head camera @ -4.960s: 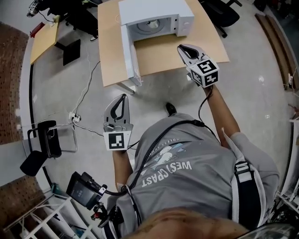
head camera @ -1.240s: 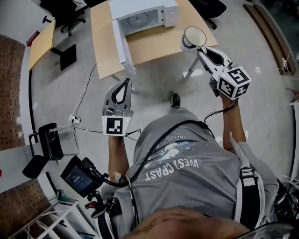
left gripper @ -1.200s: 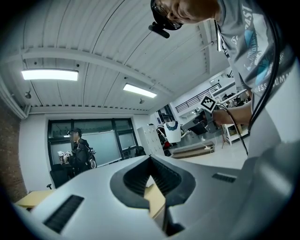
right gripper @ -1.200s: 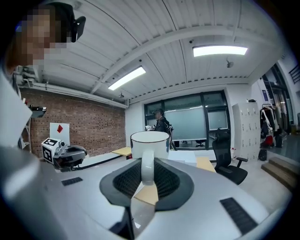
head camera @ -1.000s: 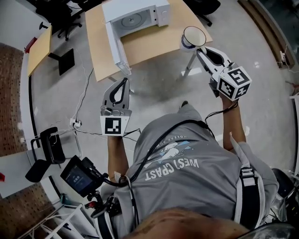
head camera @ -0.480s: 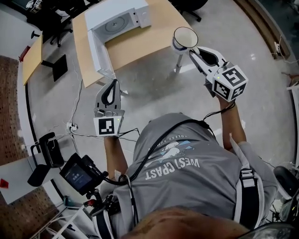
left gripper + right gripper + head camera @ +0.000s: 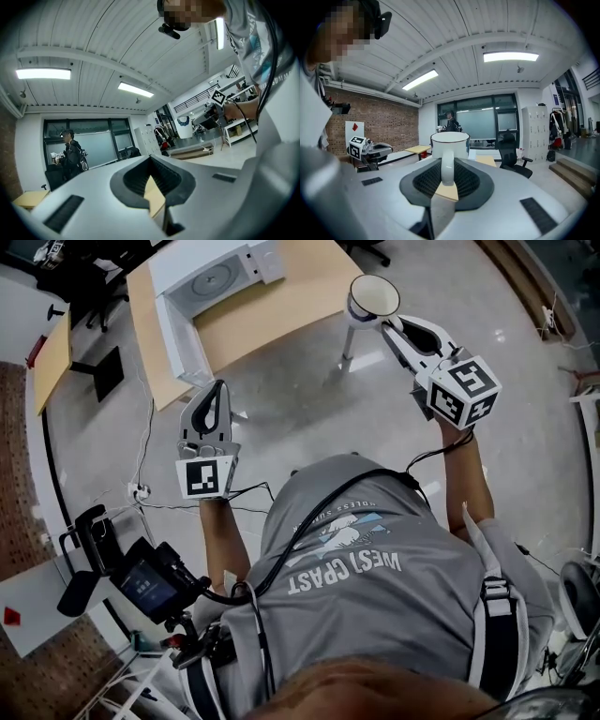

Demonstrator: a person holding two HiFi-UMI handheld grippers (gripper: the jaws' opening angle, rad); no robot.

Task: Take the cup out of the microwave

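Observation:
The white microwave [image 7: 211,277] stands on the wooden table [image 7: 281,306] at the top left of the head view, its door [image 7: 178,334] swung open and its chamber bare. A white cup [image 7: 372,298] with a dark rim hangs in the air over the floor, right of the table. My right gripper [image 7: 388,322] is shut on its handle, and the right gripper view shows the cup [image 7: 450,143] upright with that handle [image 7: 446,171] pinched between the pads. My left gripper [image 7: 216,390] is shut on nothing, level over the floor below the open door.
A person [image 7: 70,150] stands by the dark windows at the back. An office chair [image 7: 511,152] and further tables [image 7: 417,150] fill the far side. Cables and a socket strip [image 7: 139,491] lie on the floor at left. A camera rig [image 7: 141,582] hangs at my hip.
Five seconds ago the cup sat inside the microwave and my right gripper was empty. Since a second ago both grippers and the cup have drawn back from the table, which slid toward the upper left.

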